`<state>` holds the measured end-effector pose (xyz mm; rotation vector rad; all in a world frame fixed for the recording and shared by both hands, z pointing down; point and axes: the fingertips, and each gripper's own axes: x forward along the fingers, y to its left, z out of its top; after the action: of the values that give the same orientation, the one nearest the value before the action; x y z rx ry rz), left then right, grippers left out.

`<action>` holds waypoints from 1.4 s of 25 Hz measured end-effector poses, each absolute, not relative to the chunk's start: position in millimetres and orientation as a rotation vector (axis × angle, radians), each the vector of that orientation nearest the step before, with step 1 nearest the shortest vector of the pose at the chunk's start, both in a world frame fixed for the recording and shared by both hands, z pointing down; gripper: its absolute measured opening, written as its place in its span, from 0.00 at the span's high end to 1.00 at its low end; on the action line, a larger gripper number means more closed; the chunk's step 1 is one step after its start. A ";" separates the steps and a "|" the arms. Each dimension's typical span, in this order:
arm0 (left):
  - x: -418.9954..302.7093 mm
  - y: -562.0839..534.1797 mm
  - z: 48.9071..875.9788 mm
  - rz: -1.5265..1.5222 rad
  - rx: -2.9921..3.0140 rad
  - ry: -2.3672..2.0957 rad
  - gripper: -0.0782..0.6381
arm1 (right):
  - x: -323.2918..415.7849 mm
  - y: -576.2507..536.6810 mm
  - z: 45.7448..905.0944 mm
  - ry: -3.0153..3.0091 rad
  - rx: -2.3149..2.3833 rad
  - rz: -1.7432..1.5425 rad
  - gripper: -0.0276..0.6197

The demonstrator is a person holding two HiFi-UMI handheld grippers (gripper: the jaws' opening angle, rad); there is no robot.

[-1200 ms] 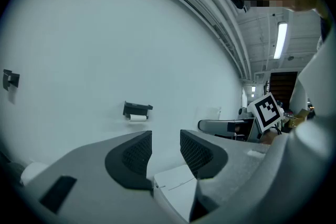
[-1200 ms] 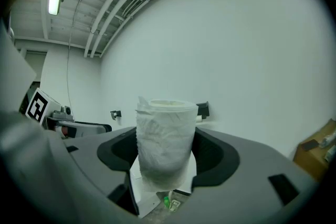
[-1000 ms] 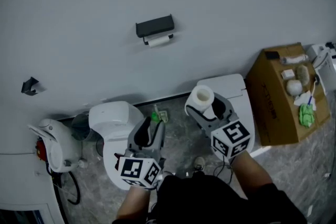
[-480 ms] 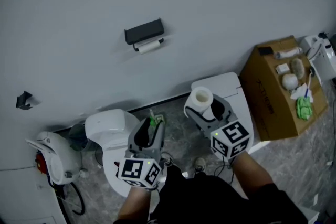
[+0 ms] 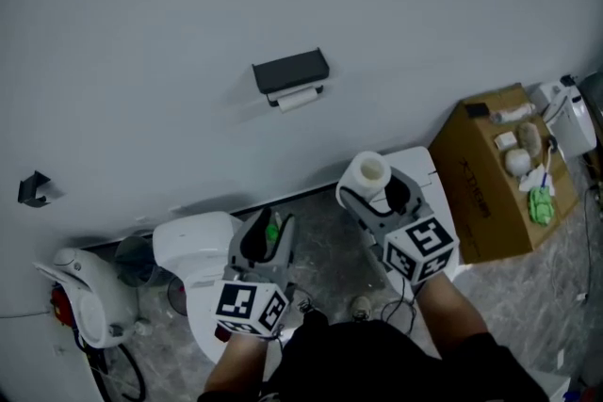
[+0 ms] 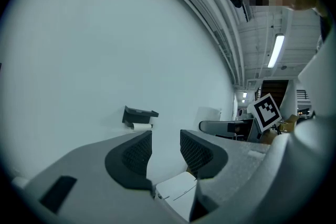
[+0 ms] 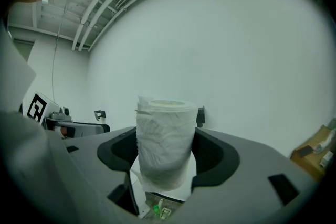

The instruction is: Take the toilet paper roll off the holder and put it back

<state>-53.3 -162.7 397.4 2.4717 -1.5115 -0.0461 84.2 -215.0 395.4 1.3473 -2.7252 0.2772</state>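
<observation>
Step in hand: the toilet paper roll is off the holder and stands upright between the jaws of the right tongs, which pinch it on both sides. It is carried in the air, well apart from the wall.

The left tongs are spread, with nothing between the jaws.

The black holder is fixed to the wall, above and to the left of the held roll in the head view. A white roll-shaped piece shows just beneath it; what it is cannot be told.

Next move, as judged: raise the right tongs toward the holder, turn the roll level to match the holder's bar, then seat it before spreading the jaws
</observation>
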 end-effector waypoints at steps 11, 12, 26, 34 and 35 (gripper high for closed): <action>-176.8 -203.0 403.2 -0.123 2.451 -1.516 0.67 | -50.7 -252.0 396.6 -2.726 1.288 0.227 0.50; -182.7 -205.4 405.7 -0.126 2.443 -1.515 0.67 | -58.4 -253.7 397.4 -2.725 1.275 0.222 0.50; -200.6 -262.5 410.5 -0.121 2.373 -1.604 0.67 | -78.9 -339.6 378.1 -2.796 1.191 0.175 0.50; -170.1 -317.2 395.4 -0.114 2.375 -1.656 0.67 | -60.9 -402.4 361.3 -2.852 1.128 0.144 0.50; -165.4 -322.7 394.4 -0.111 2.376 -1.658 0.67 | -57.3 -410.3 359.5 -2.856 1.128 0.141 0.50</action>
<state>-165.4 -322.7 394.4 2.3763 -1.6580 -0.1113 -57.3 -410.3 359.5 1.1281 -2.8555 0.1414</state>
